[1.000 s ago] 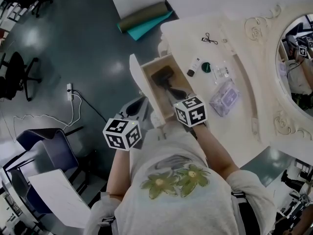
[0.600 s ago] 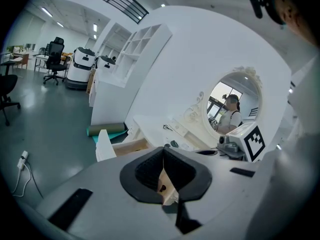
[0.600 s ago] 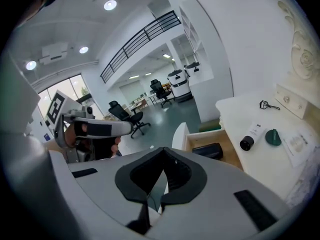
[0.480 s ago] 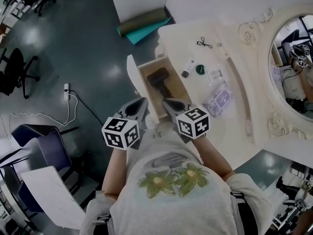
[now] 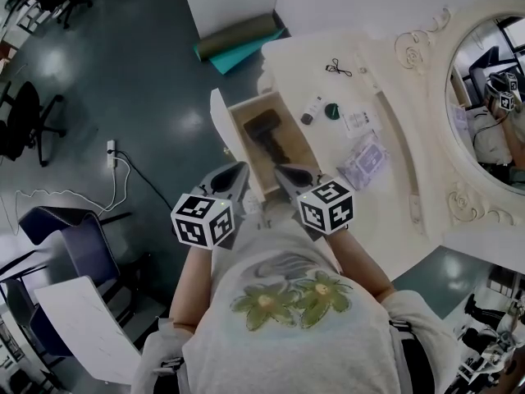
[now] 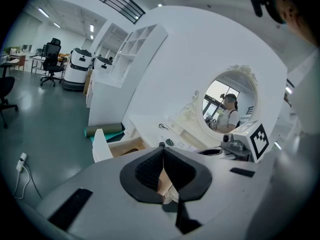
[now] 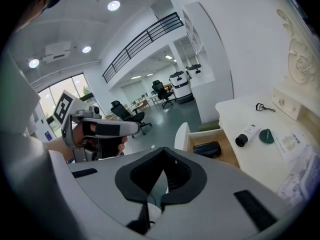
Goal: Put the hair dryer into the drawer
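The black hair dryer (image 5: 267, 131) lies inside the open wooden drawer (image 5: 289, 113) of the cream dressing table; it also shows in the right gripper view as the dark hair dryer (image 7: 207, 149). Both grippers hang over the drawer's near end, close to the person's chest. My left gripper (image 5: 239, 169) is shut with nothing in it, its tips meeting in the left gripper view (image 6: 162, 147). My right gripper (image 5: 278, 168) is likewise shut and holds nothing (image 7: 162, 149). Neither touches the hair dryer.
On the table top (image 5: 394, 179) lie a small bottle (image 5: 311, 110), a dark green cap (image 5: 333, 112), a clear packet (image 5: 358, 122), a purple pouch (image 5: 362, 162) and a black eyelash curler (image 5: 334, 69). An oval mirror (image 5: 486, 97) stands behind. Rolled mats (image 5: 238, 39) lie on the floor.
Both grippers have drawn back from the drawer toward the person and risen a little, the right one more. The hair dryer has stayed in the drawer.
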A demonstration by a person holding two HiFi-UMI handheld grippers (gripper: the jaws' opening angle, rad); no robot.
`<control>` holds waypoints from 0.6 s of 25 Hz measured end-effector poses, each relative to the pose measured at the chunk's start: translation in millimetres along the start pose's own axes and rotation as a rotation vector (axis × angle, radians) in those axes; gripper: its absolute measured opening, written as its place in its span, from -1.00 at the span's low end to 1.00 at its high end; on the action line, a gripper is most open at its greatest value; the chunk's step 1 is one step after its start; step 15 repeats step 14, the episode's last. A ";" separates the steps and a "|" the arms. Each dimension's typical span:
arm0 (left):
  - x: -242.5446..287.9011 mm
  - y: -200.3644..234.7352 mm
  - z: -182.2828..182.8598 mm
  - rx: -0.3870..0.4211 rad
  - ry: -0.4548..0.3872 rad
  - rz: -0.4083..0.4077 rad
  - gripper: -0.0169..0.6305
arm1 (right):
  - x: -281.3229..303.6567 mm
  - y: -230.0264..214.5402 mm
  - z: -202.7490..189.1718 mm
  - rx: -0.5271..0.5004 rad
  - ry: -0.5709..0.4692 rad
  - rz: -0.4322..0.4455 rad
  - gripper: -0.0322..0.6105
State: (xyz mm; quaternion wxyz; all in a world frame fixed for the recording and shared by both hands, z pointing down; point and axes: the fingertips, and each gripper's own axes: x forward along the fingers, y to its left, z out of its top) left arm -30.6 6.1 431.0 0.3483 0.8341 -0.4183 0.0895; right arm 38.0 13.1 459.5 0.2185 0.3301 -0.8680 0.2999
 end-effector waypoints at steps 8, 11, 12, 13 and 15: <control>-6.2 -1.2 -4.2 0.004 0.000 -0.002 -0.92 | -0.5 6.7 -3.0 0.014 -0.003 0.010 -0.83; -9.4 0.4 -7.2 0.001 0.001 0.001 -0.91 | 1.0 9.6 -4.4 0.017 -0.002 0.010 -0.83; -10.1 1.0 -8.0 0.000 0.001 0.002 -0.91 | 1.4 10.4 -4.7 0.018 -0.003 0.009 -0.83; -10.8 1.6 -8.6 -0.001 0.001 0.002 -0.92 | 1.7 11.0 -4.9 0.019 -0.004 0.008 -0.83; -11.5 2.2 -9.2 -0.002 0.000 0.003 -0.92 | 2.1 11.7 -5.1 0.020 -0.004 0.007 -0.83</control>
